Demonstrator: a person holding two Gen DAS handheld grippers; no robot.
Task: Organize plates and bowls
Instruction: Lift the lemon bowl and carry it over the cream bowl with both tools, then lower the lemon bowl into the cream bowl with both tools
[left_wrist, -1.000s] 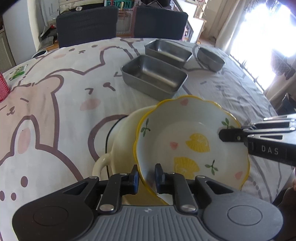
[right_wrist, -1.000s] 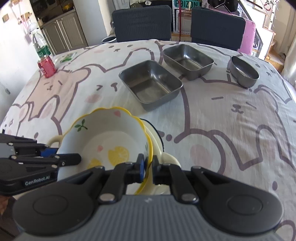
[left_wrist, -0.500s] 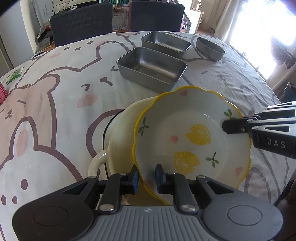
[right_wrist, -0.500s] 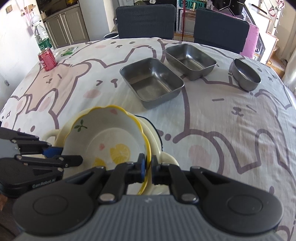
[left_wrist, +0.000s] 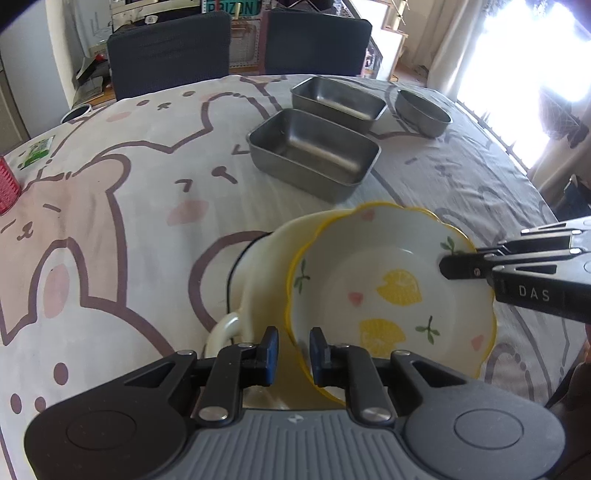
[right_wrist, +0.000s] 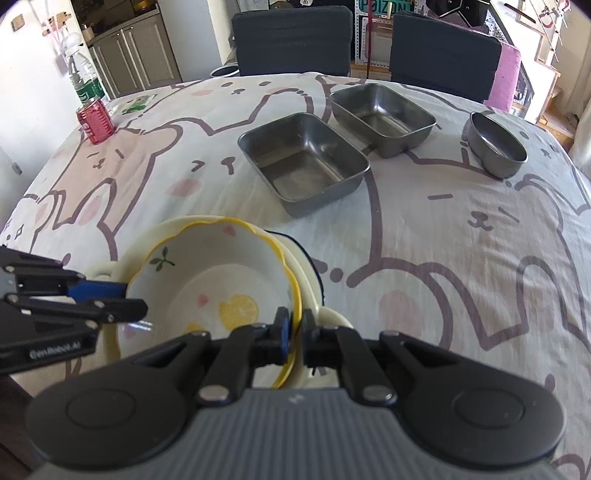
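A white lemon-print bowl with a yellow scalloped rim (left_wrist: 391, 291) (right_wrist: 210, 284) sits tilted in a cream two-handled pot (left_wrist: 266, 273) (right_wrist: 325, 314) on the near table. My left gripper (left_wrist: 293, 350) straddles the bowl's near rim with a visible gap at its left pad. My right gripper (right_wrist: 295, 332) is shut on the opposite rim; it also shows in the left wrist view (left_wrist: 458, 264). The left gripper shows in the right wrist view (right_wrist: 107, 299). Two steel rectangular trays (left_wrist: 314, 155) (left_wrist: 338, 101) and a small steel bowl (left_wrist: 423, 112) stand farther back.
A red can (right_wrist: 95, 125) and a water bottle (right_wrist: 83, 79) stand at the far left edge. A green packet (left_wrist: 37, 149) lies near them. Two dark chairs (right_wrist: 291, 40) stand behind the table. The table drops off close on the right.
The bowl has come down and settled lower into the cream pot. The left gripper's jaws have widened slightly around the rim. The right gripper keeps its grip.
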